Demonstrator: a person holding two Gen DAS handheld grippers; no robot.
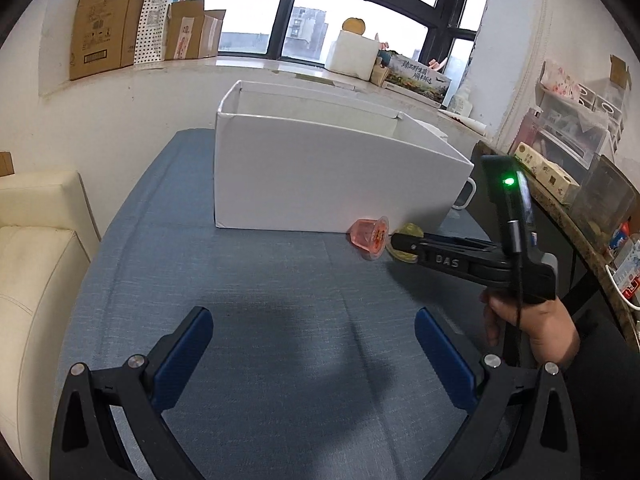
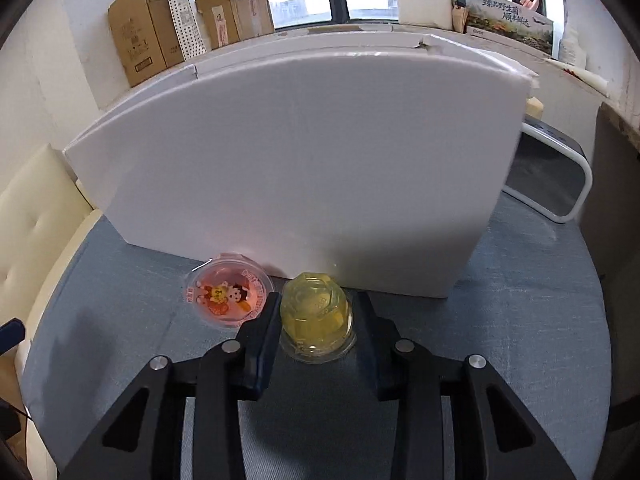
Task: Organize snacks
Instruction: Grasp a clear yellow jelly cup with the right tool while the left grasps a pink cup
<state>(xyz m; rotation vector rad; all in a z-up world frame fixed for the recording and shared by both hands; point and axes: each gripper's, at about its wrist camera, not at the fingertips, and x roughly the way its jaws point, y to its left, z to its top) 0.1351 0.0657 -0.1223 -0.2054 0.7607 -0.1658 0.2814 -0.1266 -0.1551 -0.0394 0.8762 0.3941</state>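
A yellow jelly cup (image 2: 316, 314) stands upside down on the blue table, right in front of the big white box (image 2: 304, 168). My right gripper (image 2: 316, 320) has its fingers on both sides of the cup and touching it. A pink jelly cup (image 2: 228, 294) lies on its side just left of it, its cartoon lid facing me. In the left wrist view the pink cup (image 1: 370, 236) and the yellow cup (image 1: 408, 242) lie at the box's (image 1: 320, 176) front right corner, with the right gripper (image 1: 404, 246) on the yellow cup. My left gripper (image 1: 314, 340) is open and empty, nearer the table's front.
Blue cloth covers the table (image 1: 260, 300). A cream sofa (image 1: 36, 264) stands to the left. A white-framed object (image 2: 556, 180) lies right of the box. A cluttered counter (image 1: 580, 200) runs along the right. Cardboard boxes (image 1: 112, 24) line the windowsill.
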